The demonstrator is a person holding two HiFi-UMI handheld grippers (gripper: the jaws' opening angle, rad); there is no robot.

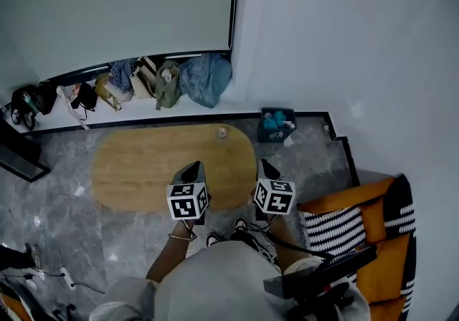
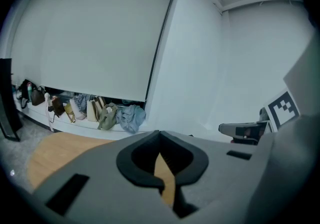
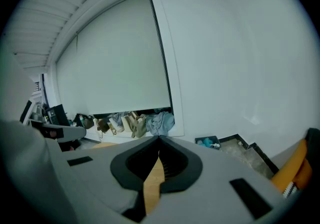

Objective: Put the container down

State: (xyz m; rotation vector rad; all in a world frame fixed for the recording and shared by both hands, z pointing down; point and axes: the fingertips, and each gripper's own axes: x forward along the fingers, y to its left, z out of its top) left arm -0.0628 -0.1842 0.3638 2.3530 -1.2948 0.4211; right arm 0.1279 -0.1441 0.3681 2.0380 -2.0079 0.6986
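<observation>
- Oval wooden table (image 1: 136, 165) stands on a grey stone floor (image 1: 64, 190). Open floor at its left end and along the near edge, where the person stands.
- Past the far edge there's a wall ledge with a row of bags (image 1: 143, 79) and a blue bundle (image 1: 206, 78), separated from the table by a strip of floor.
- Dark bin (image 1: 277, 125) sits near the table's far right end.
- Orange sofa (image 1: 384, 262) with a striped cushion (image 1: 333, 230) is to the person's right, apart from the table.
- Small container (image 1: 221, 132) stands on the table at its far edge, right of middle.
- Left gripper (image 1: 191, 168) is held over the near edge. Jaws together, tips meeting, nothing between them.
- Right gripper (image 1: 267, 168) is over the near right end. Jaws also closed and empty.
- Both grippers are well apart from the container; neither touches it.
</observation>
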